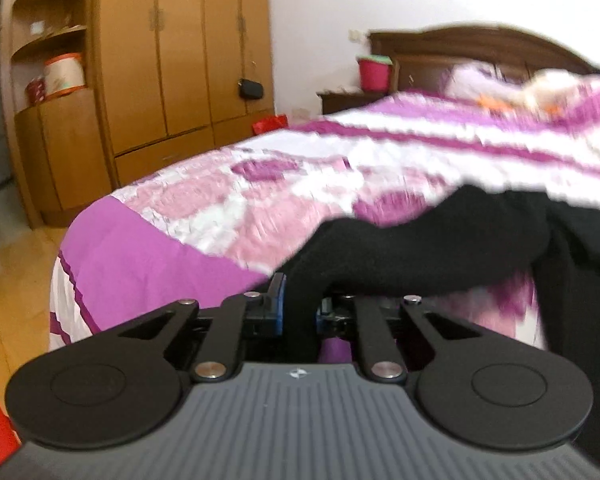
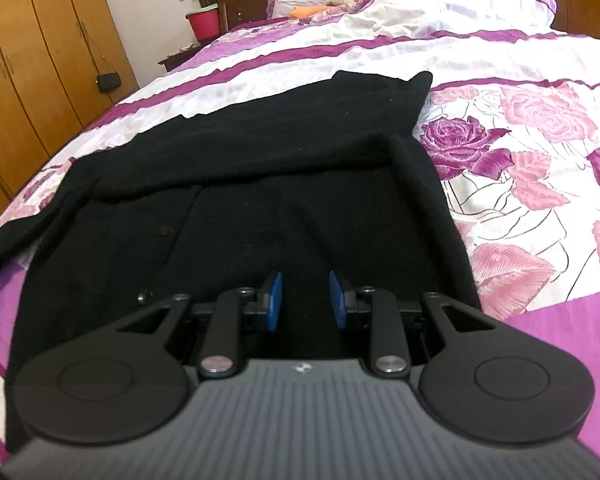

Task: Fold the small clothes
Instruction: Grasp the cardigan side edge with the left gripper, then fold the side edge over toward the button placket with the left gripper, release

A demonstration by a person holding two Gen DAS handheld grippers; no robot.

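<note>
Lying spread across the flowered bedspread [image 2: 520, 128] is a black garment [image 2: 260, 168], buttoned down the front, one sleeve already laid across its chest. It is looking like a soft, thick knit: matte, a little fuzzy, rolling into rounded edges rather than sharp creases. Judged light and limp, it is likely to sag and drag from any single hold, so a hem, cuff or side seam, where layers are doubled, is looking like the best place to pinch.

Left gripper [image 1: 298, 304]: its fingers are nearly closed and are pinching a fold of the black cloth, which is rising from between the blue pads and draping off to the right above the bed. That view is blurred.

Right gripper [image 2: 305, 300]: it is hovering low over the garment's lower front, its fingers standing partly apart with bare black cloth showing in the gap, gripping nothing.

Small dark buttons [image 2: 165, 232] could be catching on the bedspread's crinkled weave.
</note>
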